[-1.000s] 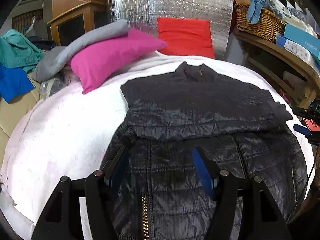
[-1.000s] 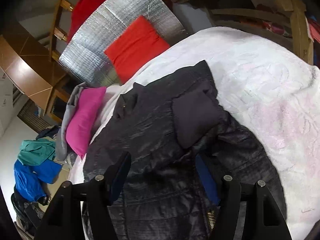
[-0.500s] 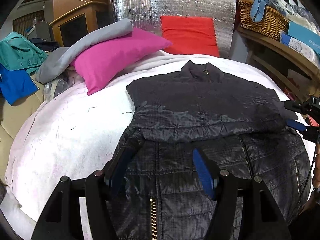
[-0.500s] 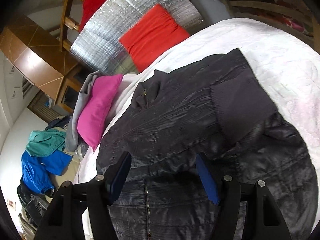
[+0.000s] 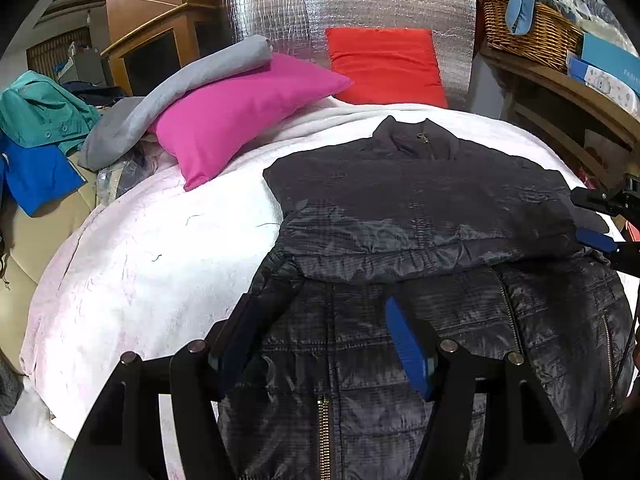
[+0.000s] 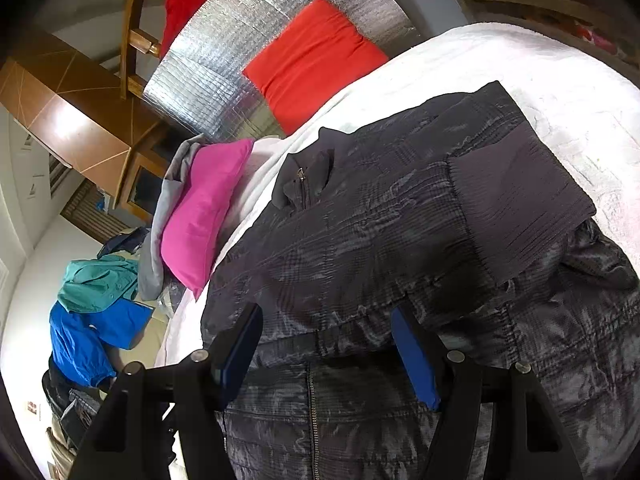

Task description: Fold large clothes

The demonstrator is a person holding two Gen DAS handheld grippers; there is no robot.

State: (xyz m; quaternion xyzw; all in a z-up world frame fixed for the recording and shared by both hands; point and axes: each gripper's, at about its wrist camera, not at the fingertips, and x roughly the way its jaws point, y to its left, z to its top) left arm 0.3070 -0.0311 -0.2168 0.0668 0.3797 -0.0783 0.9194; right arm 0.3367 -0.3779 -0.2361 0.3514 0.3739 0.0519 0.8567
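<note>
On the white bedspread [image 5: 132, 264] the dark quilted jacket [image 5: 420, 208] is lying with sleeves folded across its chest; the right gripper [image 6: 326, 344] is now sitting closer over that fold, both it and the left gripper [image 5: 320, 344] hovering with jaws apart, gripping nothing, suggesting the bottom-up fold comes next.

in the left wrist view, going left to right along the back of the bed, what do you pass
Teal garment → grey garment → pink pillow → red pillow → wicker basket.
</note>
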